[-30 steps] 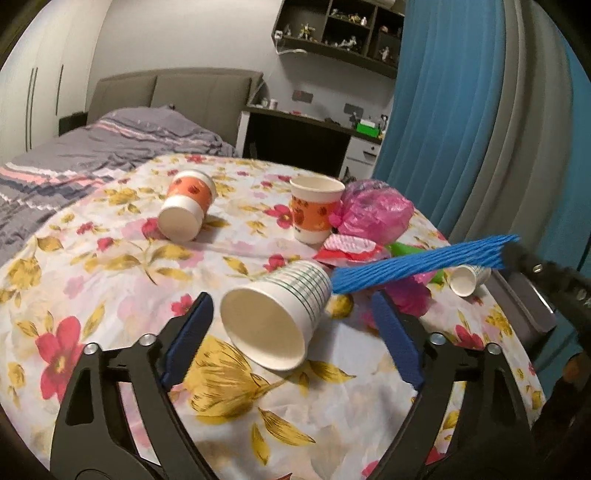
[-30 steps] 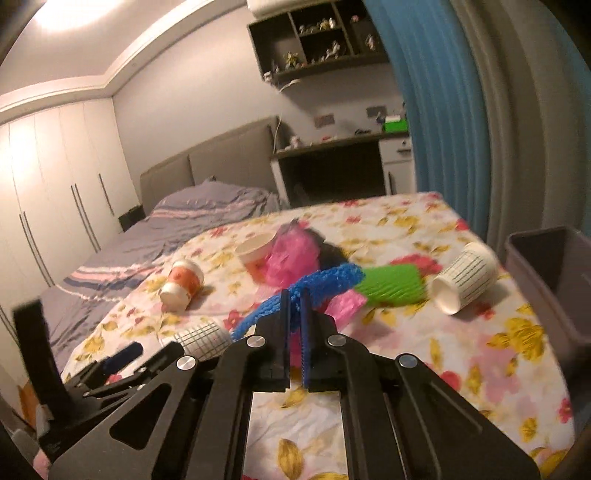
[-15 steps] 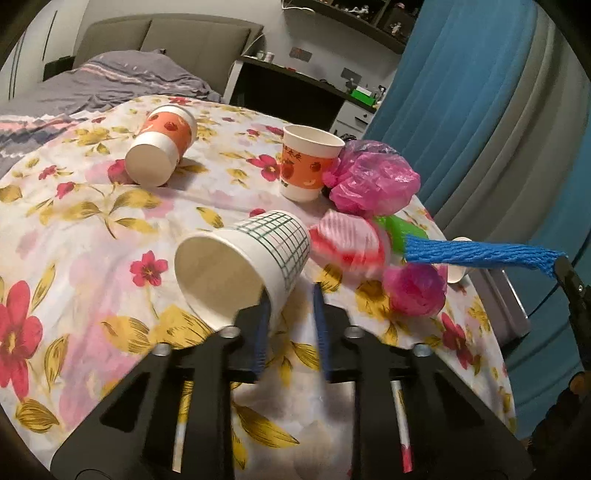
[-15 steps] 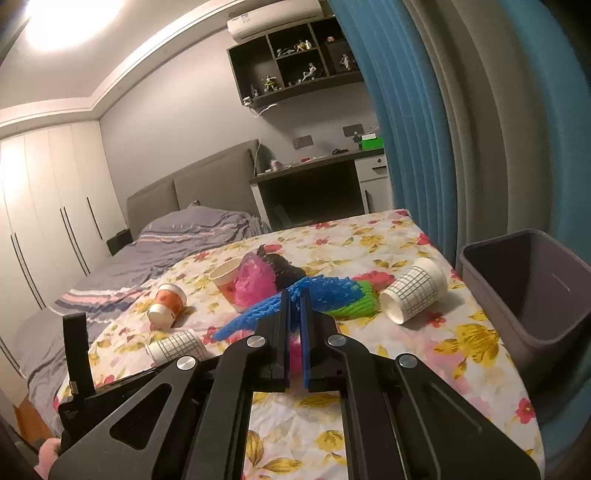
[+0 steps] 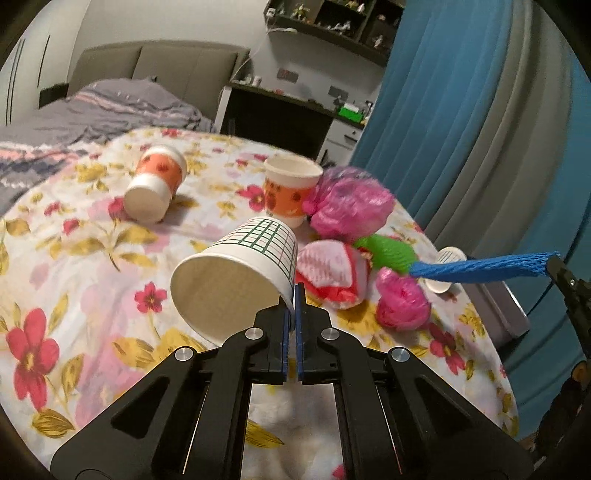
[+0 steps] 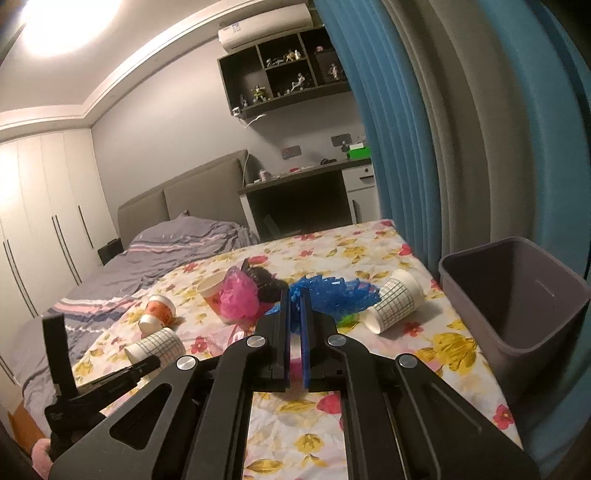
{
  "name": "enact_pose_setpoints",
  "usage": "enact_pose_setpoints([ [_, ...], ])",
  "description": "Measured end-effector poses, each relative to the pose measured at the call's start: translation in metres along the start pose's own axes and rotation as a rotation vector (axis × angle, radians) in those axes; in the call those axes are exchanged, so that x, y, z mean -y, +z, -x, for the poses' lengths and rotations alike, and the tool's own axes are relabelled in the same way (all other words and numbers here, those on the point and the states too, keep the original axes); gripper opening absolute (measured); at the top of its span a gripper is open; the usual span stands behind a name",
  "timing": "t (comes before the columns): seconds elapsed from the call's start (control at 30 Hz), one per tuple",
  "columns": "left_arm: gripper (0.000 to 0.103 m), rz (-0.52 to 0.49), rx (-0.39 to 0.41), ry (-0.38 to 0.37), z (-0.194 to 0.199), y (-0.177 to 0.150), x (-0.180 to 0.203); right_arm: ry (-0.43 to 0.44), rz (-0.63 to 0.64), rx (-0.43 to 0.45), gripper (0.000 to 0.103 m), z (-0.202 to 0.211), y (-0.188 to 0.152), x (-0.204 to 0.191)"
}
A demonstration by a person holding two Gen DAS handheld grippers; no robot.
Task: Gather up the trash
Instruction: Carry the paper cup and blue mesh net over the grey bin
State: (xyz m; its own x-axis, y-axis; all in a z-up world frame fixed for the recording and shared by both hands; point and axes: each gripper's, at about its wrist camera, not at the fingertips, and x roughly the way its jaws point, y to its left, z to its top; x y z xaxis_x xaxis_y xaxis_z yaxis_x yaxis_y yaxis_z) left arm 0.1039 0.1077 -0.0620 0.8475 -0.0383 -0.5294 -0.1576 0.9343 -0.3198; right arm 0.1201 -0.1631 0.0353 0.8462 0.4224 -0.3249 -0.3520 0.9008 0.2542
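Writing: none legible; the air conditioner [image 6: 264,26] carries a small badge, too small to read.

Paper cups, four:
- two grid-printed: one [image 5: 236,273] on its side near the table's near edge, its rim pinched between the closed jaws of the left gripper [image 5: 294,295]; the other [image 6: 393,301] on its side toward the right edge, near the bin.
- two orange-banded: one [image 5: 155,182] tipped over toward the far left, one [image 5: 291,188] upright mid-table.

Foam net sleeves, two: blue [image 5: 484,267], clamped at one end by the right gripper [image 6: 294,299], jaws narrow, and held above the table; green [image 5: 388,251] lying among the wrappers.

Pink plastic bags, two: a large one [image 5: 351,208] touching the upright cup, a small wad [image 5: 402,302] nearer the right edge.

Red-and-white wrapper [image 5: 332,269], one, just beside the gripped cup.

Dark crumpled item [image 6: 267,282] behind the pink bag; hard to identify.

Grey bin [image 6: 517,306], one, beyond the table's right edge; lower part cut off.

Floral tablecloth [image 5: 74,277] covers the table.
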Motion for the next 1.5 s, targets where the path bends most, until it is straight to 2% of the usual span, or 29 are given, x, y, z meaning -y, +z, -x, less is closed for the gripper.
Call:
enact_pose_setpoints([
  [0.13,0.001,-0.034,0.037,0.002,0.012,0.005,0.011,-0.006,-0.007,0.027,0.005,0.008,0.006,0.003],
  [0.3,0.001,-0.067,0.059,-0.034,0.02,0.009,0.027,-0.019,-0.003,0.055,0.005,0.018,0.012,0.009],
  [0.6,0.001,-0.136,0.063,-0.106,0.02,0.012,0.066,-0.063,-0.014,0.087,0.005,0.036,0.021,0.029],
  [0.77,0.002,-0.227,0.06,-0.219,0.017,0.016,0.12,-0.115,-0.012,0.11,0.005,0.045,0.028,0.048],
  [0.93,0.001,-0.326,0.059,-0.337,0.004,0.019,0.185,-0.205,-0.022,0.137,0.005,0.054,0.038,0.08],
  [1.0,0.001,-0.348,0.034,-0.411,-0.009,0.019,0.213,-0.257,-0.019,0.157,0.005,0.058,0.042,0.095],
  [1.13,0.001,-0.363,-0.012,-0.514,-0.033,0.016,0.255,-0.333,-0.026,0.164,0.005,0.058,0.044,0.121],
  [1.3,0.001,-0.388,-0.056,-0.57,-0.067,0.004,0.293,-0.397,-0.037,0.129,0.005,0.047,0.038,0.151],
  [1.5,0.002,-0.427,-0.097,-0.603,-0.097,-0.01,0.316,-0.413,-0.075,0.07,0.005,0.028,0.027,0.178],
])
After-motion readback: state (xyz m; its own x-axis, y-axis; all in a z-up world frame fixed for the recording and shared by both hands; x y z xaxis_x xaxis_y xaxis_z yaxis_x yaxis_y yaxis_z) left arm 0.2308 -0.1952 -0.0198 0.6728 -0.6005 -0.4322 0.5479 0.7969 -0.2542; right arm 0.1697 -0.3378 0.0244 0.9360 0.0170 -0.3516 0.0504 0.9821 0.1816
